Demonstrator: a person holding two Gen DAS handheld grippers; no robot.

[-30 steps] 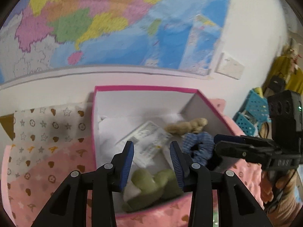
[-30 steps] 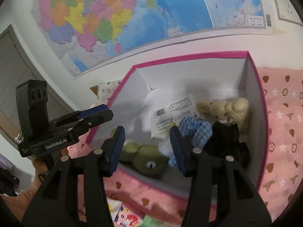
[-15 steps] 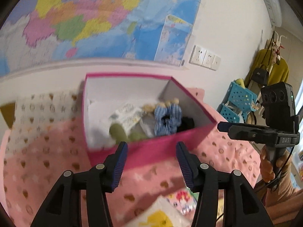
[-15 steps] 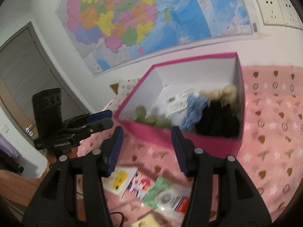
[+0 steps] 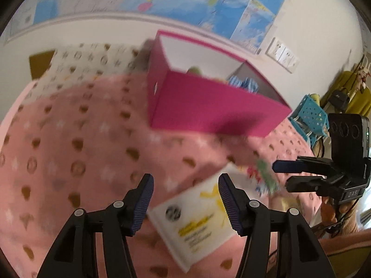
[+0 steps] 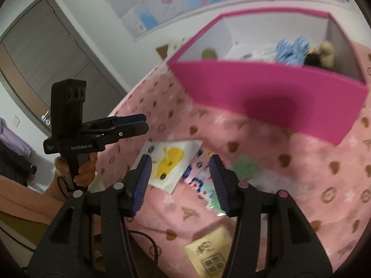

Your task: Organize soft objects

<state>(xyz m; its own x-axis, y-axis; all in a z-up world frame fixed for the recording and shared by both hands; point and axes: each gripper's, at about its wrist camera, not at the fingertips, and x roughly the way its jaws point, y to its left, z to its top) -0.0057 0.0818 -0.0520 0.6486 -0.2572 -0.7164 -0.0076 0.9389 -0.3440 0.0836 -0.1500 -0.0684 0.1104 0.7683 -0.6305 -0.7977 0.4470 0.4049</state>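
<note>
A pink box point(image 5: 208, 106) point(image 6: 266, 97) stands on the pink patterned blanket point(image 5: 81, 139). Inside it are a blue checked scrunchie point(image 6: 292, 51), a green plush point(image 6: 208, 53), a beige plush point(image 6: 327, 51) and something black point(image 6: 313, 60). My left gripper point(image 5: 185, 185) hovers over a white packet with a yellow print point(image 5: 199, 220); its jaws are opening with nothing between them. My right gripper point(image 6: 179, 169) is open and empty above that white packet point(image 6: 171, 159) and a colourful packet point(image 6: 199, 180). Each gripper shows in the other's view: the right gripper point(image 5: 281, 175) and the left gripper point(image 6: 141, 122).
A green packet point(image 6: 248, 166) and a beige packet point(image 6: 211, 250) also lie on the blanket. A blue plastic basket point(image 5: 310, 115) stands past the bed's right edge. There is a grey door point(image 6: 46, 53) on the left and a wall map behind the box. A person's hand point(image 6: 85, 169) holds the left gripper.
Both grippers have drawn back from over the box and sunk toward the blanket. The left jaws have widened. The flat packets have come into view.
</note>
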